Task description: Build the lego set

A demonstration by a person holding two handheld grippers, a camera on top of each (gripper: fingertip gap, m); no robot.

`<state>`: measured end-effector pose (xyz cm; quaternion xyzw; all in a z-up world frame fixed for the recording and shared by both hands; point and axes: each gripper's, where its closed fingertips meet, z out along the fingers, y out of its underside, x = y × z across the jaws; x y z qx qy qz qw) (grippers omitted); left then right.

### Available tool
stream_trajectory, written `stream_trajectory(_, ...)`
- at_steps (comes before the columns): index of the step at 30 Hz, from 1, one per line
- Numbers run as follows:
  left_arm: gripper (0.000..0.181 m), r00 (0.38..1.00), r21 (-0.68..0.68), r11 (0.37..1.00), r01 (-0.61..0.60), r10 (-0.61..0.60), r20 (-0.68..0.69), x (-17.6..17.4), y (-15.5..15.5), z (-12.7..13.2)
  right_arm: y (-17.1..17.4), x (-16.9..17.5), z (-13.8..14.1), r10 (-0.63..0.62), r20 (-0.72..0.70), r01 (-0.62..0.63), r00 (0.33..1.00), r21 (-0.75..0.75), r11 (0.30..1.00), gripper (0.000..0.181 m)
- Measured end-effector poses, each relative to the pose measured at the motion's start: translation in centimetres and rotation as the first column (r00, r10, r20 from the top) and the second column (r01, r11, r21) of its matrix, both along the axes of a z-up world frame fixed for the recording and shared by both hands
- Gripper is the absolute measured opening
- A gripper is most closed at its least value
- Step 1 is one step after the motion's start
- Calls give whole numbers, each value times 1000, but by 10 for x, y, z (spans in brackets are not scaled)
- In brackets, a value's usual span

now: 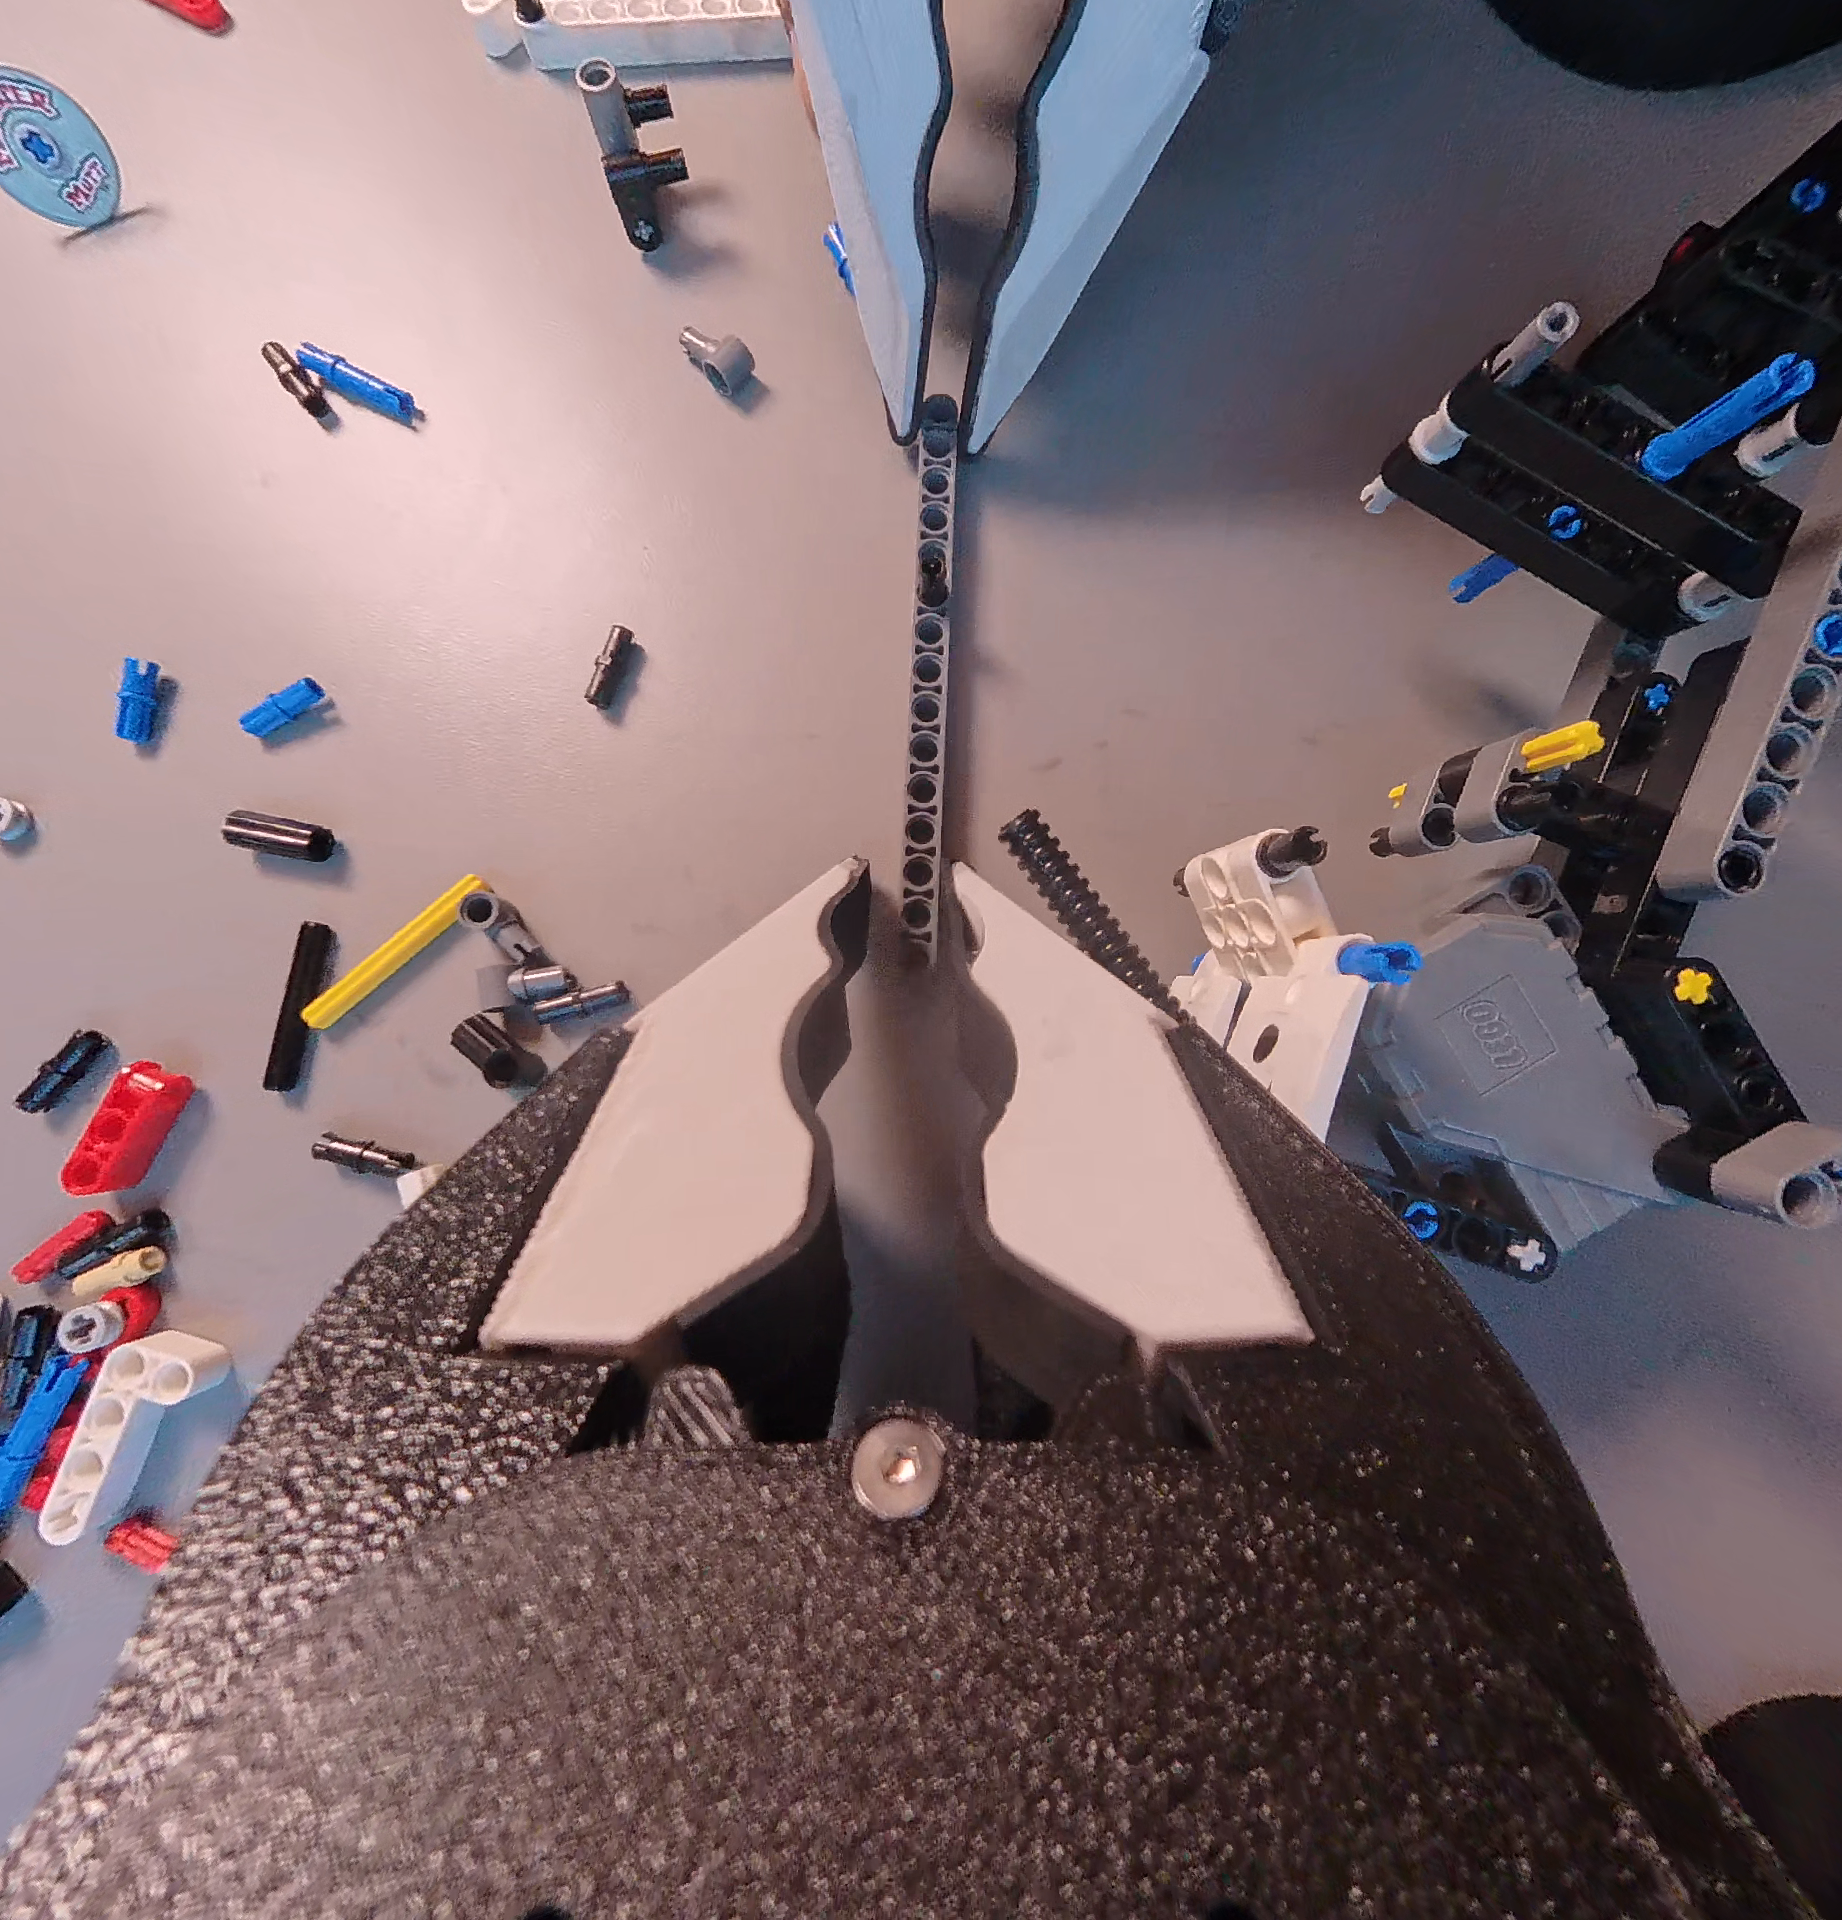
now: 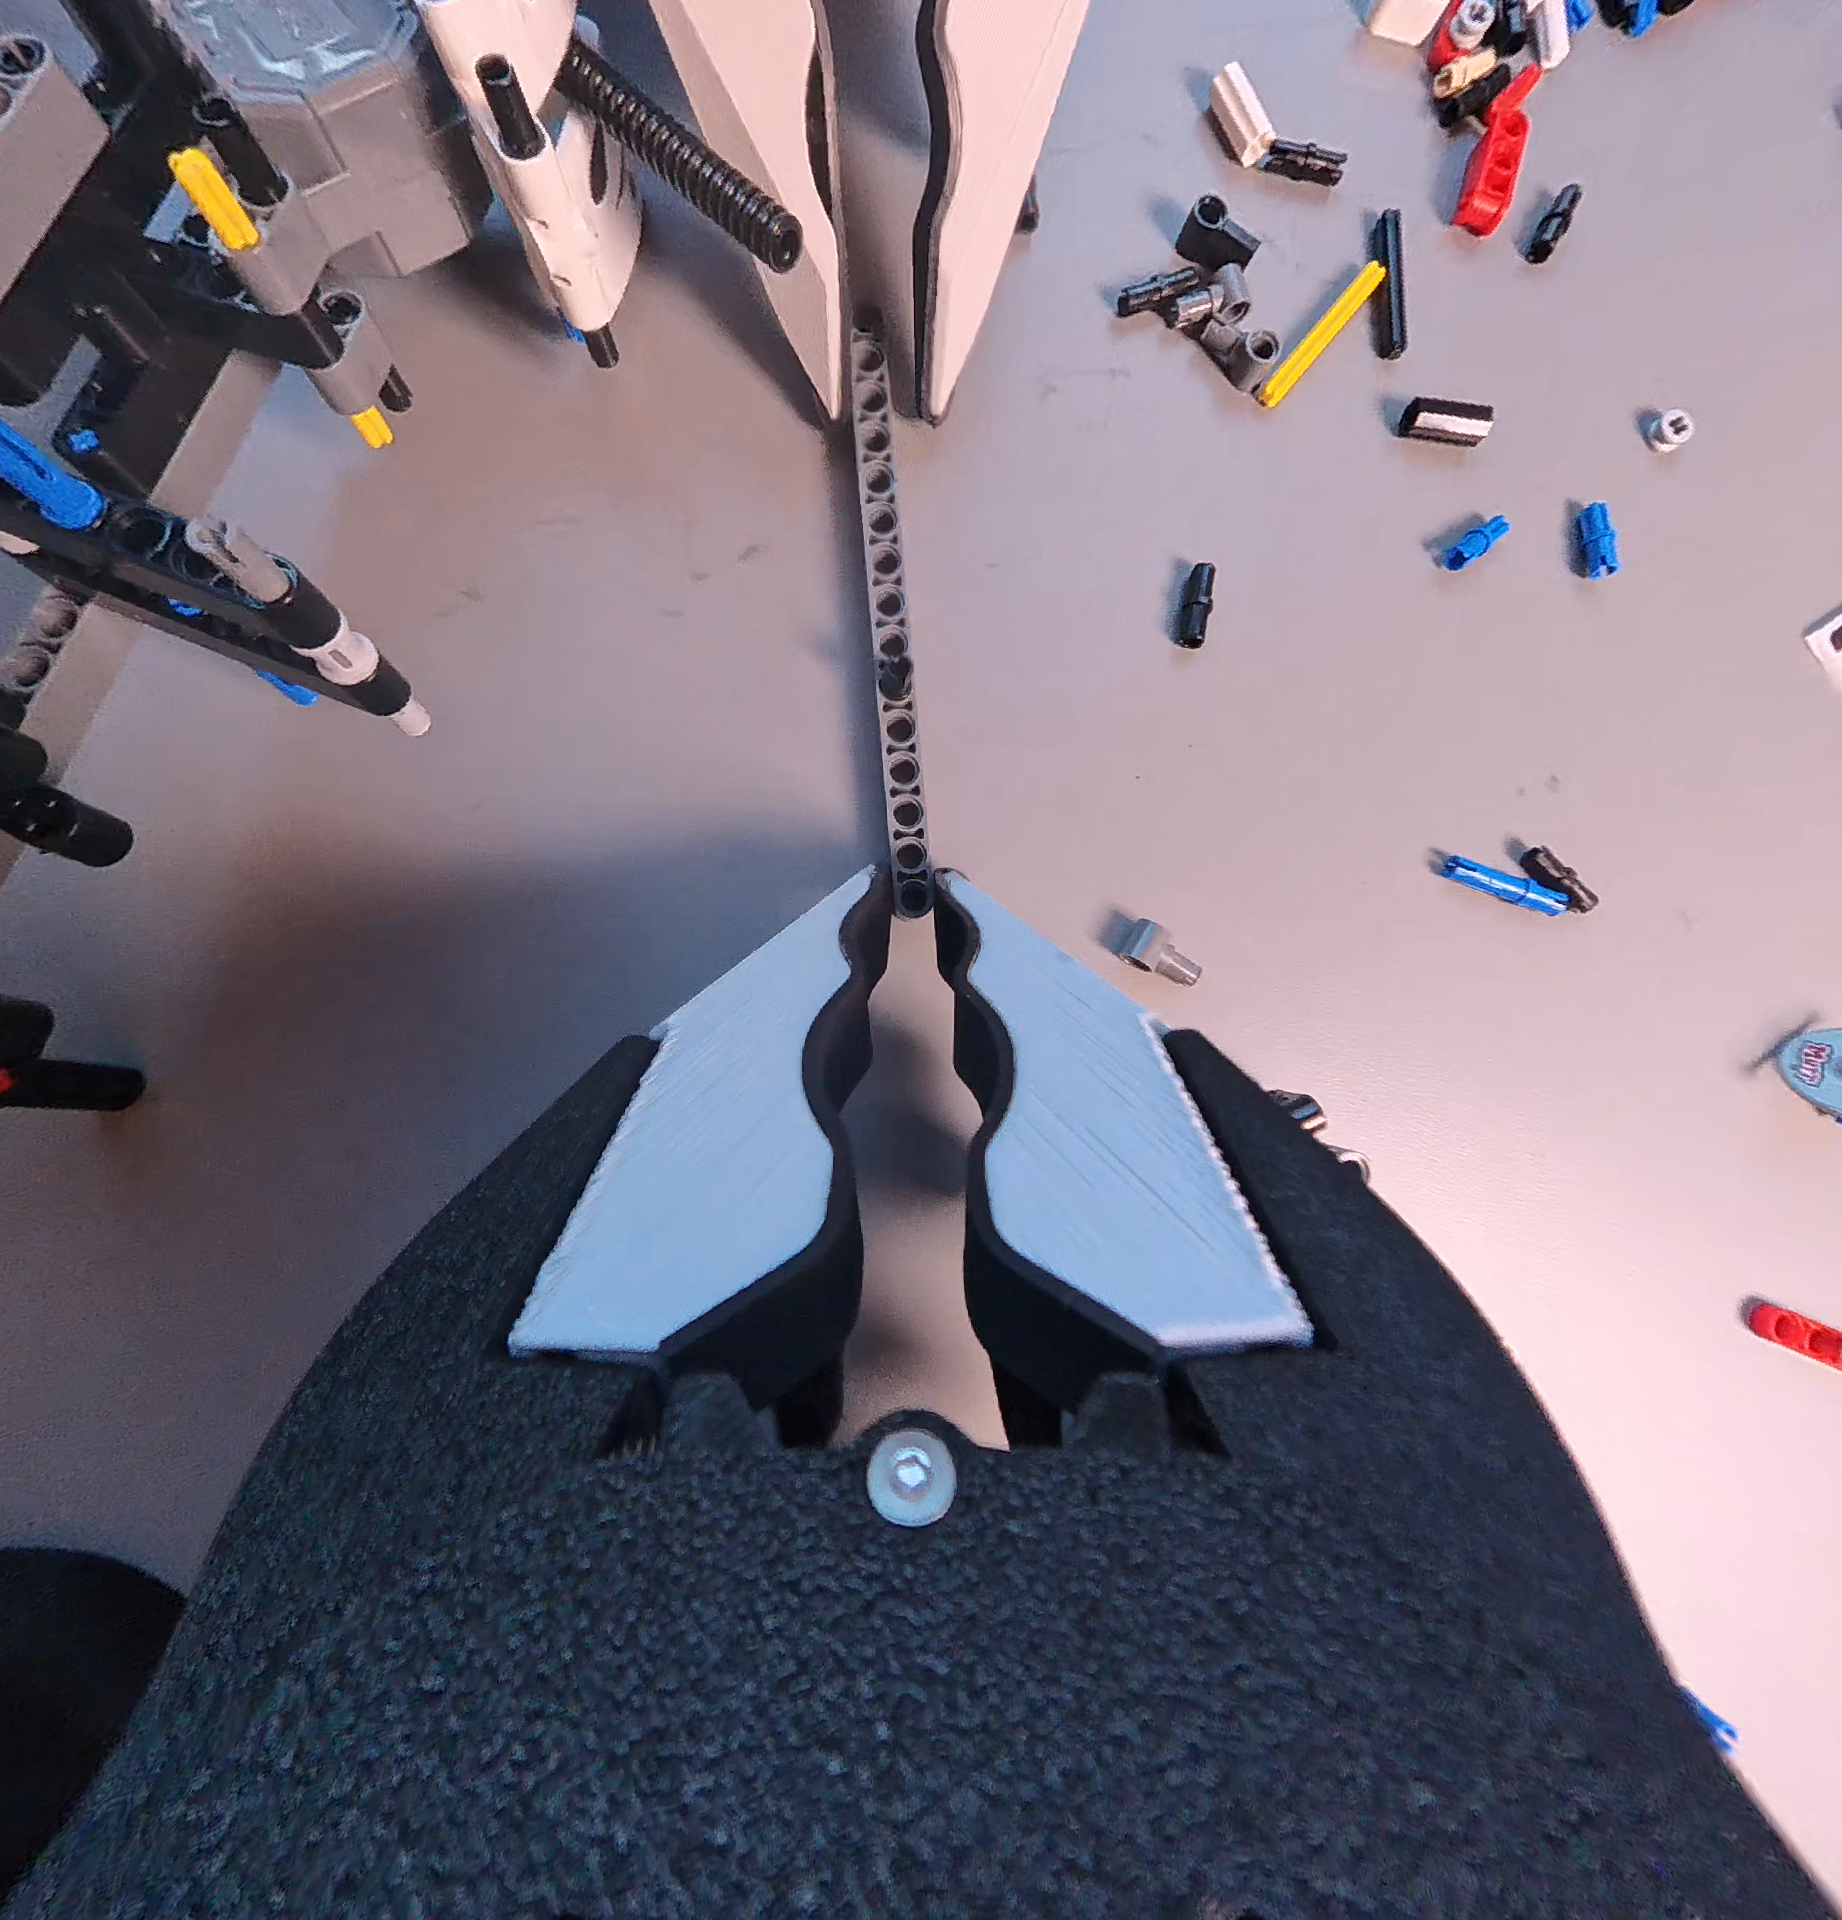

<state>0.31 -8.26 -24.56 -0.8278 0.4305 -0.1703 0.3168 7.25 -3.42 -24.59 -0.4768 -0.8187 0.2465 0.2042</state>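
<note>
A long grey holed beam (image 1: 927, 686) is held edge-up between both grippers, above the grey table. My left gripper (image 1: 912, 883) is shut on its near end in the left wrist view. My right gripper (image 2: 912, 883) is shut on the other end of the beam (image 2: 889, 623). Each gripper shows opposite in the other's view: the right one (image 1: 938, 426) and the left one (image 2: 875, 395). A black pin (image 1: 932, 571) sits in a middle hole of the beam. The half-built black and grey model (image 1: 1623, 790) lies beside the beam; it also shows at the upper left of the right wrist view (image 2: 221, 312).
Loose pins and connectors lie scattered: blue pins (image 1: 361, 379), a yellow axle (image 1: 392, 951), a red piece (image 1: 127, 1127), white beams (image 1: 117, 1439). A round printed disc (image 1: 39, 145) lies at the far left. A black spring shaft (image 1: 1088, 914) juts from the model near my left fingers. The grippers' ends are close to 9 cm from one another. The yellow axle (image 1: 392, 951) sits 9 cm or so from the ends of my left fingers. It turns up in the right wrist view (image 2: 1324, 325) as well.
</note>
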Motion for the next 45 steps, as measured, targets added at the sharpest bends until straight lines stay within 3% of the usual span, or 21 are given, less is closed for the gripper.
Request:
stream_trajectory(8, 10, 1000, -23, 1000, 4, -4, 9, 1, -5, -1, 2, -4, 4, 6, -12, -6, 1000, -26, 1000, 10)
stream_trajectory(13, 21, 989, 55, 995, -88, 81, 124, -8, 2, 25, 18, -19, 47, -105, -249, 82, 963, -99, 992, 17)
stream_trajectory(16, 26, 952, 158, 962, -223, 180, 249, -21, 15, 56, 57, -37, 95, -253, -452, 217, 855, -131, 967, 16)
stream_trajectory(21, 28, 877, 314, 844, -435, 317, 360, -46, 30, 88, 126, -55, 165, -404, -688, 412, 603, -165, 896, 11)
stream_trajectory(27, 30, 833, 397, 743, -538, 397, 386, -66, 32, 91, 174, -55, 204, -528, -791, 543, 310, -309, 781, 0)
stream_trajectory(29, 32, 821, 407, 724, -556, 405, 402, -71, 34, 93, 179, -52, 203, -530, -804, 568, 269, -312, 762, 0)
stream_trajectory(36, 35, 808, 450, 679, -580, 406, 427, -78, 33, 102, 169, -47, 193, -504, -811, 541, 298, -292, 789, 0)
stream_trajectory(45, 35, 818, 443, 694, -568, 417, 397, -77, 35, 93, 157, -46, 192, -463, -818, 501, 340, -259, 826, 1)
